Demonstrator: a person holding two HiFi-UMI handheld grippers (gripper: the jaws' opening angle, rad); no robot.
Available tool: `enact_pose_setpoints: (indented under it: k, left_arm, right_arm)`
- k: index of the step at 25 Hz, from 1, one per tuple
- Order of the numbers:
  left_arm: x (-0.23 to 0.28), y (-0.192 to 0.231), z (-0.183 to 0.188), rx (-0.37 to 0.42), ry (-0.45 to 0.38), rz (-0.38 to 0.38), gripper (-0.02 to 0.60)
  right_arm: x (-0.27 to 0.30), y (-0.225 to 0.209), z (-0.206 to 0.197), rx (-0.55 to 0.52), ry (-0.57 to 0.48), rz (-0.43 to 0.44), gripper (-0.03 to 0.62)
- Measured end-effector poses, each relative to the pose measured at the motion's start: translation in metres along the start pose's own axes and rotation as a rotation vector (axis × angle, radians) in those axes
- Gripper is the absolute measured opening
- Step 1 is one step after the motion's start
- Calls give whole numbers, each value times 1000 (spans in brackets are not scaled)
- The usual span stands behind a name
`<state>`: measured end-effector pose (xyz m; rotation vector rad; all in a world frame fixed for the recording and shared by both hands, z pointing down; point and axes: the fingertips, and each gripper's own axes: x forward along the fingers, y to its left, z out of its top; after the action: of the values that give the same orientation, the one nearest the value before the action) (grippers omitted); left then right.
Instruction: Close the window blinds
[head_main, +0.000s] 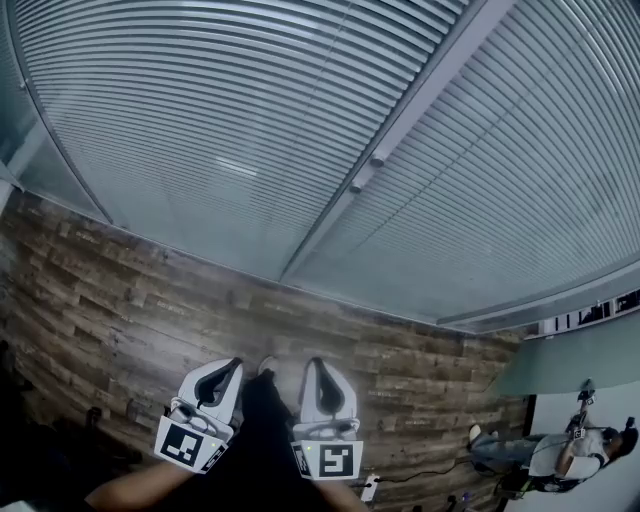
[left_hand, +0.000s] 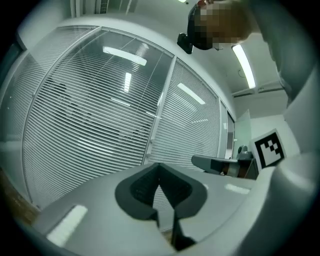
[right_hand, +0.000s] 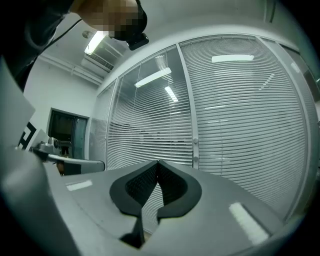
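White slatted blinds (head_main: 200, 120) hang behind tall glass panels ahead of me, split by a pale frame post (head_main: 400, 130). In the left gripper view the blinds (left_hand: 90, 125) fill the left and middle, and dim shapes show through the slats. They fill most of the right gripper view (right_hand: 250, 115) too. My left gripper (head_main: 236, 364) and right gripper (head_main: 314, 364) sit side by side low in the head view, both well short of the glass. The left gripper's (left_hand: 159, 165) tips meet, with nothing between them. So do the right gripper's (right_hand: 157, 162) tips.
Wood-plank flooring (head_main: 120, 300) runs up to the foot of the glass. A seated person (head_main: 590, 450) is at the lower right beside a pale desk (head_main: 580, 365). A cable and power strip (head_main: 368, 488) lie on the floor near my feet.
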<state>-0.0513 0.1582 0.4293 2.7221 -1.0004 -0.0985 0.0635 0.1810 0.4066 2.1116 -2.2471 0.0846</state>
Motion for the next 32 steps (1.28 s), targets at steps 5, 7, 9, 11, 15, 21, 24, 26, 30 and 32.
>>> enact_pose_setpoints:
  k: [5, 7, 9, 11, 15, 21, 24, 26, 30, 32]
  left_arm:
    - [58, -7, 0, 19, 15, -19, 0]
    - [76, -12, -3, 24, 23, -20, 0]
    - [91, -16, -4, 28, 31, -9, 0]
    - [101, -20, -4, 35, 32, 3, 0]
    - [103, -18, -2, 55, 13, 46, 0]
    - [114, -8, 7, 56, 14, 90, 0]
    - [122, -4, 7, 48, 12, 80, 0]
    - [133, 1, 6, 46, 15, 70, 0]
    - [155, 13, 9, 29, 25, 35, 0]
    - [163, 17, 17, 31, -5, 14, 0]
  right_arm:
    - [31, -44, -3, 7, -19, 2, 2]
    - [39, -60, -6, 19, -23, 8, 2]
    - [46, -76, -8, 18, -21, 6, 2]
    - [52, -92, -7, 16, -28, -24, 2]
    - [60, -104, -5, 42, -69, -17, 2]
    - [90, -107, -1, 24, -52, 30, 2]
    - [105, -112, -5, 34, -20, 6, 2]
    - [117, -115, -2, 50, -26, -3, 2]
    - [131, -124, 7, 10, -31, -33, 2]
    - [134, -130, 12, -30, -36, -60, 2]
